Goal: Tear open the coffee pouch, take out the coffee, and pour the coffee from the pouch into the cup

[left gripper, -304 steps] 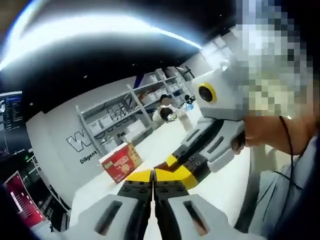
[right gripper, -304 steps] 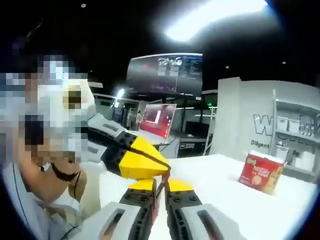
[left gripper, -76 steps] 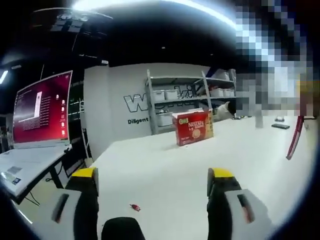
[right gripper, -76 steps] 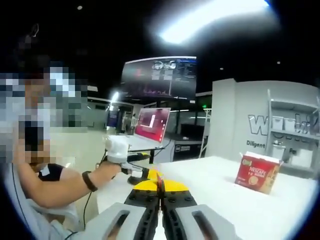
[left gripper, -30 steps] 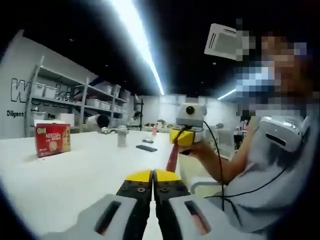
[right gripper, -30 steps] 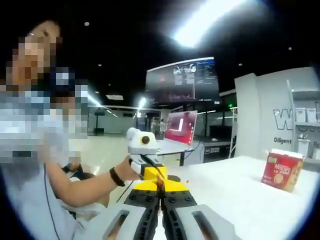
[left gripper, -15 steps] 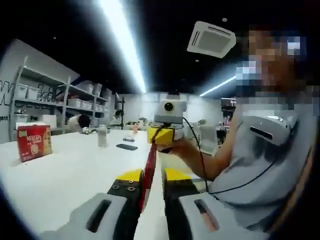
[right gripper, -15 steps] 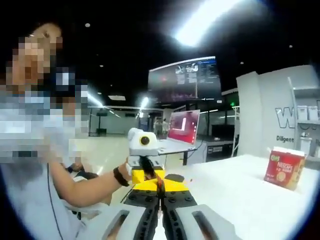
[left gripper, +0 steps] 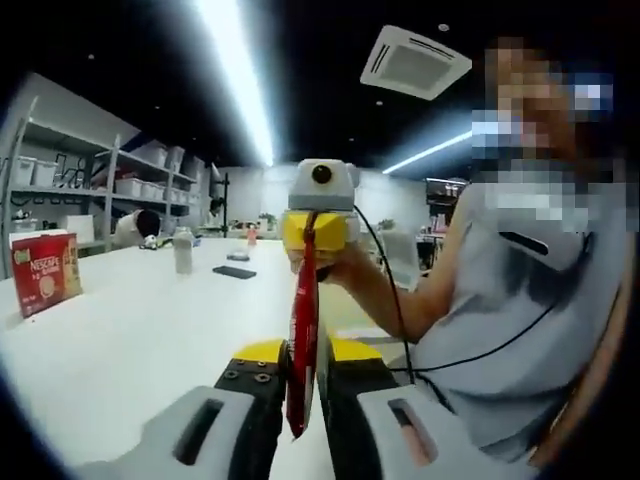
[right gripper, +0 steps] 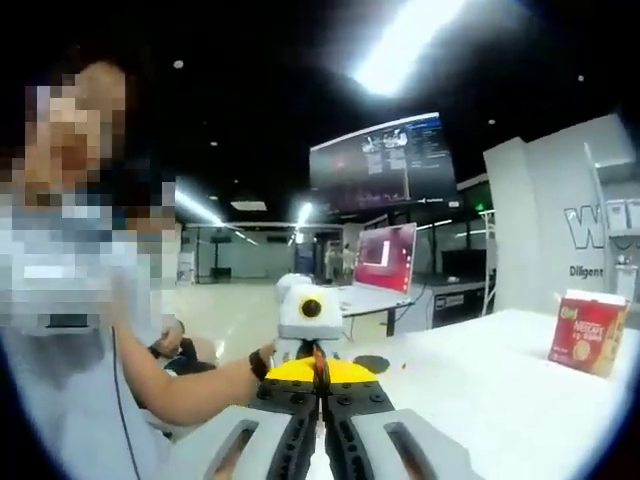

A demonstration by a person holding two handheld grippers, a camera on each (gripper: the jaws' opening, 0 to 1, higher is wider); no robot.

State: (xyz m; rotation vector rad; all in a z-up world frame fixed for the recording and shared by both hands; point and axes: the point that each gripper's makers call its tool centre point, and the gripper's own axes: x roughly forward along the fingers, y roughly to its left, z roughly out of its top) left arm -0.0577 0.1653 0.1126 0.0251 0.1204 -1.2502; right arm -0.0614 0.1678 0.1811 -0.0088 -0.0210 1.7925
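- Between the jaws in the left gripper view, the red coffee pouch [left gripper: 302,330] is seen edge-on and upright; the left gripper [left gripper: 302,352] has its jaws slightly apart around the pouch's lower part, and a firm clamp cannot be confirmed.
- Farther off in the same view, the right gripper [left gripper: 315,232] is clamped on the pouch's top end, held by a hand [left gripper: 345,275]. The white table [left gripper: 120,340] lies below, with a red Nescafe box [left gripper: 45,272] far left and a bottle [left gripper: 183,251] and a phone [left gripper: 233,271] far behind.
- Close up in the right gripper view, the right gripper [right gripper: 322,374] has its jaws pressed together on a thin red edge of the pouch [right gripper: 321,368]; the left gripper [right gripper: 308,352] is seen just beyond, facing it. The Nescafe box [right gripper: 590,332] is far right, a laptop [right gripper: 384,262] behind.
- Step judged: tearing the pouch. The lower grip should be closed fully first, then the grippers pulled in opposite directions across the top edge, with the pouch kept upright so no powder is spilled.
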